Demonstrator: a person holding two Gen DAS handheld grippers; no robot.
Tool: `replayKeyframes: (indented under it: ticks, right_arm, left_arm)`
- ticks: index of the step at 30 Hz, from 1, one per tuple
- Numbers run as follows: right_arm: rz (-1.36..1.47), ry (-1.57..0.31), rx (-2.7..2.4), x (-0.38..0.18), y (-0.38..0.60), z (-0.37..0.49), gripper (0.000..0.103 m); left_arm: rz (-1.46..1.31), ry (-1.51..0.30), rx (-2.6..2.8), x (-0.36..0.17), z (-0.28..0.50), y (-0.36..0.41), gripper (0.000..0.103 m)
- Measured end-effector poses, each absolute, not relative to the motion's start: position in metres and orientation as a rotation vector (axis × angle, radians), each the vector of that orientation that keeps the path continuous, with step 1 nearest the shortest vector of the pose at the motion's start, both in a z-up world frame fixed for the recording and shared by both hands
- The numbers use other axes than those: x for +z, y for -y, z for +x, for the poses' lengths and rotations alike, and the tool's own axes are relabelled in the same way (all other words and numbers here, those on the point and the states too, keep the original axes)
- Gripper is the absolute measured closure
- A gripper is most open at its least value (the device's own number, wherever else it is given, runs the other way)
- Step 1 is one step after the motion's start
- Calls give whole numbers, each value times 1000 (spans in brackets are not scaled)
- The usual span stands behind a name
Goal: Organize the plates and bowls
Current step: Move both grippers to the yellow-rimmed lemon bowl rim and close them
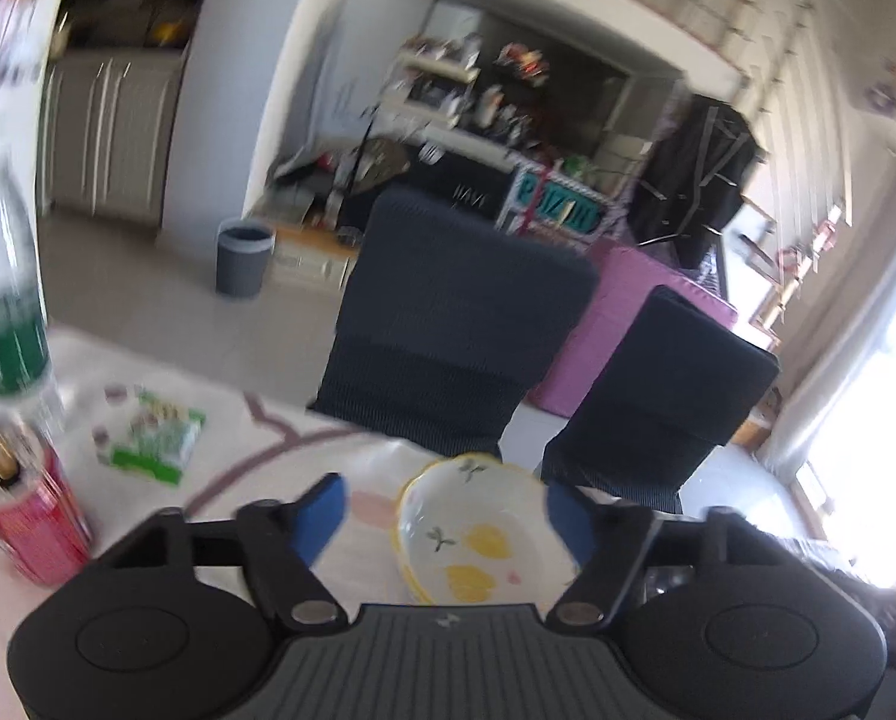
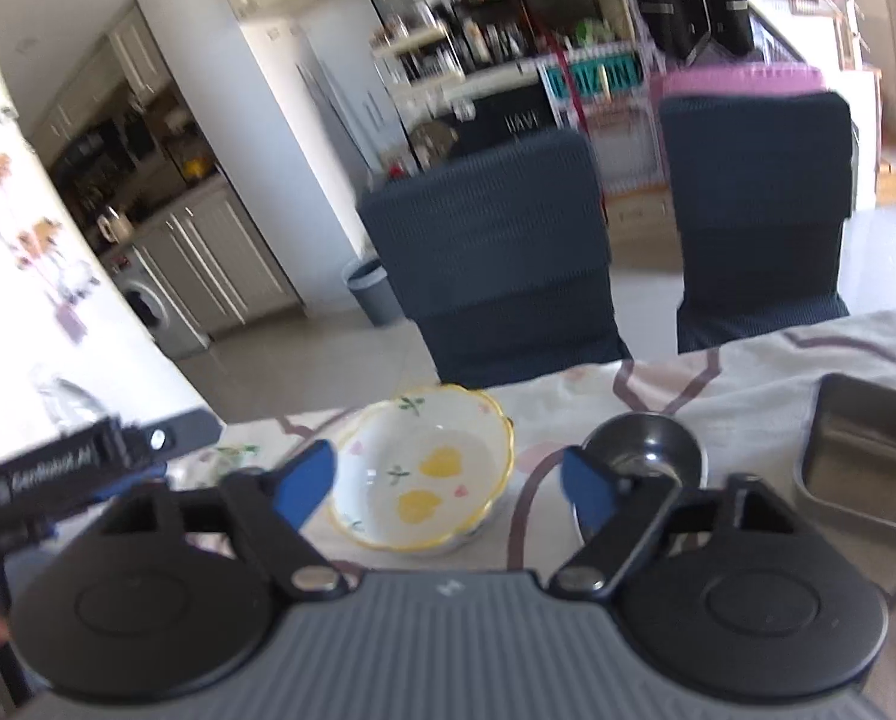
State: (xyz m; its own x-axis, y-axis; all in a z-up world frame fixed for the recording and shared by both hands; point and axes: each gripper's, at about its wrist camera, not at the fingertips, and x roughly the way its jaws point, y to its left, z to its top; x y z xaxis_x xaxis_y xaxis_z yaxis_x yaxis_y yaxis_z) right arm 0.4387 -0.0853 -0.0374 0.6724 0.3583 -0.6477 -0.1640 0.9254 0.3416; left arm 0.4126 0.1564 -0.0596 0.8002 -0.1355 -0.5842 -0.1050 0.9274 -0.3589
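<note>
Your left gripper (image 1: 448,516) has its jaws apart, nothing clamped. The white bowl with yellow hearts (image 1: 478,531) sits between the blue pads (image 1: 322,516) in that view, but whether the right pad touches its rim you cannot tell from the left wrist view; the left pad is clearly off it. The bowl stands upright on the tablecloth (image 1: 304,456), near the far edge of the table, just in front of the two dark chair backs (image 1: 466,324).

Your right gripper (image 2: 448,480) also has its jaws apart and grips nothing. From the right wrist view the same bowl (image 2: 424,480) lies between the fingers, closer to the left pad (image 2: 304,480), with cloth showing on both sides of it. A small dark metal bowl (image 2: 646,444) sits just right of the white one, partly behind the right finger. Further right, a rectangular metal tray (image 2: 856,462) rests on the cloth, apart from the metal bowl.

The left gripper's body (image 2: 64,474) shows at the left edge of the right wrist view, near the white bowl's left side.

Left of the bowl in the left wrist view: a green snack packet (image 1: 154,438) flat on the cloth, a red can (image 1: 28,510) at the near left, and a clear bottle with a green label (image 1: 4,300) behind the can. Both views are motion-blurred. A grey bin (image 1: 244,264) stands on the floor beyond the table.
</note>
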Motion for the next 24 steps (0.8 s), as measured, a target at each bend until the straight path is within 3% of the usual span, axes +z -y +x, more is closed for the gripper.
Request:
replayKeyframes:
  ticks: [5,8,18,22,23,24]
  right_arm:
    - [214,-882,284,-69,64,498,49]
    - [161,-928,270,-86,53,520,59]
    - [12,-971,291,-124,28,555,59]
    - [5,-1007,320,-136,20,563,82]
    - [-4,-1010,335,-139,17,564,81]
    - [-20,-995,336,-140,16,564,80]
  left_arm:
    - [-519,-675,2,-100,438,-177,67]
    - [-552,-691,-1,-121,447,-181,68]
    - [-595,-732,-43,-168,467,-176,70]
    - [-561,-729,-62,-172,474,-166,81]
    - [-540,-726,-48,-173,475,-164,87]
    - [-526,-725,-40,-173,475,-163,87]
